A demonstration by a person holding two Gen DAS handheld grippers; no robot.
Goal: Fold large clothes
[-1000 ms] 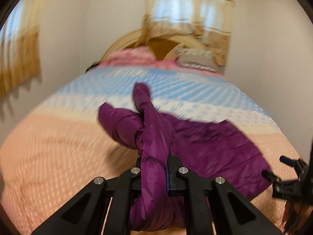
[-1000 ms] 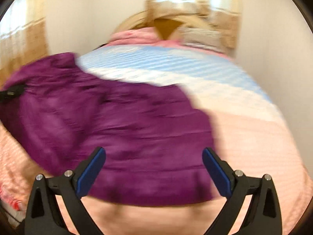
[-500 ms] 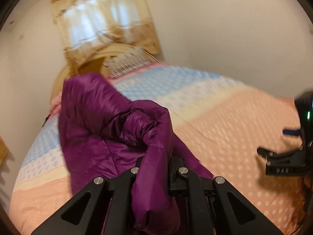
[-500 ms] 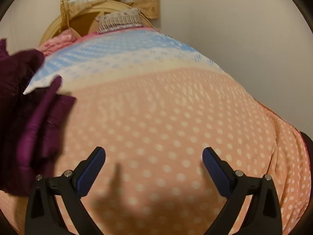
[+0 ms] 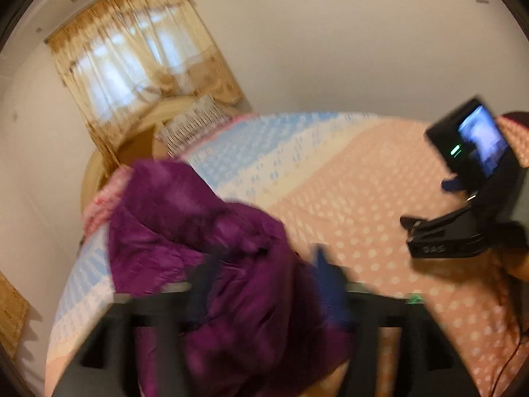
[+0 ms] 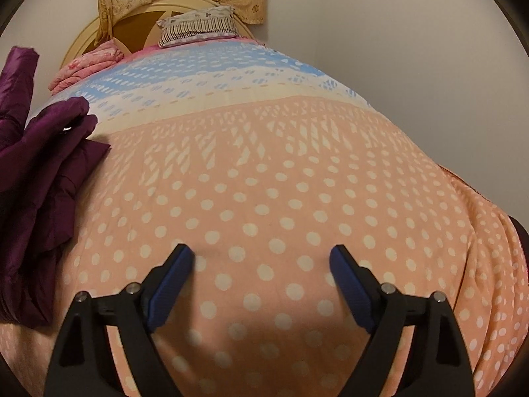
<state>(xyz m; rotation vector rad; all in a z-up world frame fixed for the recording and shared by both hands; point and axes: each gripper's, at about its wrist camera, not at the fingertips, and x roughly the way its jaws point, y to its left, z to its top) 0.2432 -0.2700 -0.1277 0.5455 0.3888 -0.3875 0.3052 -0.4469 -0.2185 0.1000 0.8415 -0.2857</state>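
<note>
A crumpled purple quilted jacket (image 5: 205,231) lies on the left part of a peach polka-dot bedspread (image 6: 281,182), bunched between the spread-apart fingers of the left gripper (image 5: 267,264), while the right gripper (image 6: 261,261) hovers released over bare bedspread.

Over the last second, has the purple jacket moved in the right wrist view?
Yes. The purple jacket filled the middle of the bedspread before; now it sits at its left edge, clear of the open right gripper.

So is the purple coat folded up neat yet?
No. The purple coat is bunched in a crumpled heap on the bed, not flat.
</note>
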